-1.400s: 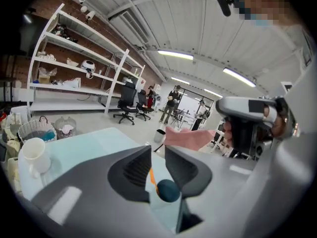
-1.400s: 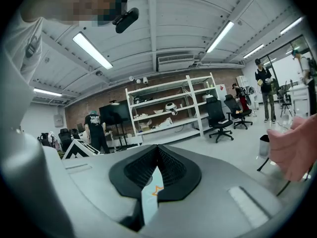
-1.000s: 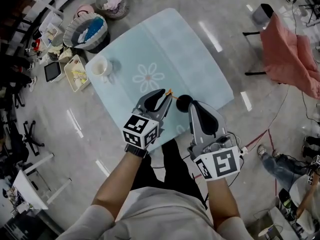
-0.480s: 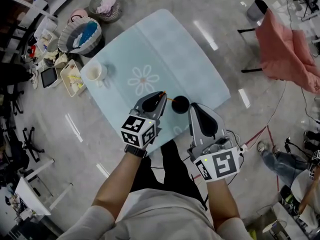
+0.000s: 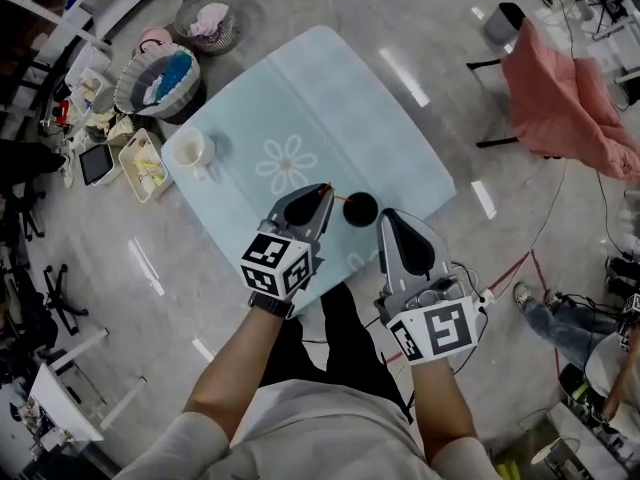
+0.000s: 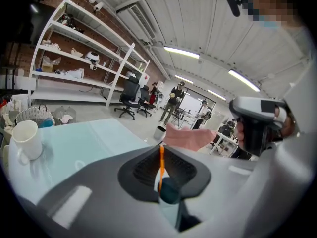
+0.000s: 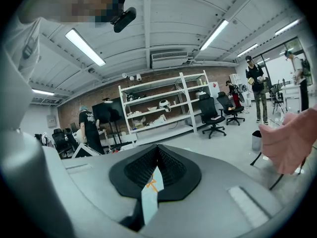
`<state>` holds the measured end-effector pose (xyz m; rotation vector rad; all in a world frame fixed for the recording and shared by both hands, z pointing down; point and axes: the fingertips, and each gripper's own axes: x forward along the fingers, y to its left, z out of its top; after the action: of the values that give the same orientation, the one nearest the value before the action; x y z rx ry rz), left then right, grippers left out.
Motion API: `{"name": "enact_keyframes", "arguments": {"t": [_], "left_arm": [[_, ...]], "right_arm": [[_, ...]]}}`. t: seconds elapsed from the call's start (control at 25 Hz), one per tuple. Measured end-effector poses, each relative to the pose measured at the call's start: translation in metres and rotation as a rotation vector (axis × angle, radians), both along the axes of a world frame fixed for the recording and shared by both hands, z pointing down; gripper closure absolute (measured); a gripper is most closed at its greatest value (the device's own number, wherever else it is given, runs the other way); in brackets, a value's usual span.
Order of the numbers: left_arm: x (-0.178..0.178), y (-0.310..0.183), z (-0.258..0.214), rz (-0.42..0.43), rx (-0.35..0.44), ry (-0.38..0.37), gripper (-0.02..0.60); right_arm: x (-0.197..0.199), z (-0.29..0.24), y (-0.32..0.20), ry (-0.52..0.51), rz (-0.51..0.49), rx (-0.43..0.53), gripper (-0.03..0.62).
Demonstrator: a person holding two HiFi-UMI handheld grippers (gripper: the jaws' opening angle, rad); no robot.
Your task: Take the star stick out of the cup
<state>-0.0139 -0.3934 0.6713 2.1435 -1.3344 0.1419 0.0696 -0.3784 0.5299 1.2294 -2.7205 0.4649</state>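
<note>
Orange star stick (image 6: 161, 165): thin shaft, clamped between the closed jaws of the left gripper (image 5: 322, 192), low centre of the left gripper view. Its lower end runs down to the dark cup (image 5: 360, 208); whether that end has cleared the rim cannot be told.

Dark cup: upright on the pale blue table (image 5: 330, 98), near its lower edge, just right of the left gripper's tips in the head view.

Right gripper (image 5: 388, 218): jaws drawn together to a narrow slit, nothing held. It hangs just right of and below the cup, not touching it. A small orange mark shows through the slit; possibly the star, not certain.

White mug (image 5: 190, 151): upper left of the table, well apart, no part in the job.

Step in hand, by judgement: stick gripped, withdrawal under way or about to start.

Next move calls for: a straight lift along the shaft, grip kept firm, so the cup is not tipped or dragged. The right gripper could steady the cup.
</note>
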Motion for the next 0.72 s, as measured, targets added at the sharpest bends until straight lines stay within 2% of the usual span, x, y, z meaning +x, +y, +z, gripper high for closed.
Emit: {"name": "enact_keyframes", "arguments": {"t": [0.72], "left_arm": [[-0.011,0.031,-0.088,0.057,0.131,-0.004,0.557]], "right_arm": [[-0.006,-0.054,0.038,-0.010,0.071,0.091,0.583]]}}
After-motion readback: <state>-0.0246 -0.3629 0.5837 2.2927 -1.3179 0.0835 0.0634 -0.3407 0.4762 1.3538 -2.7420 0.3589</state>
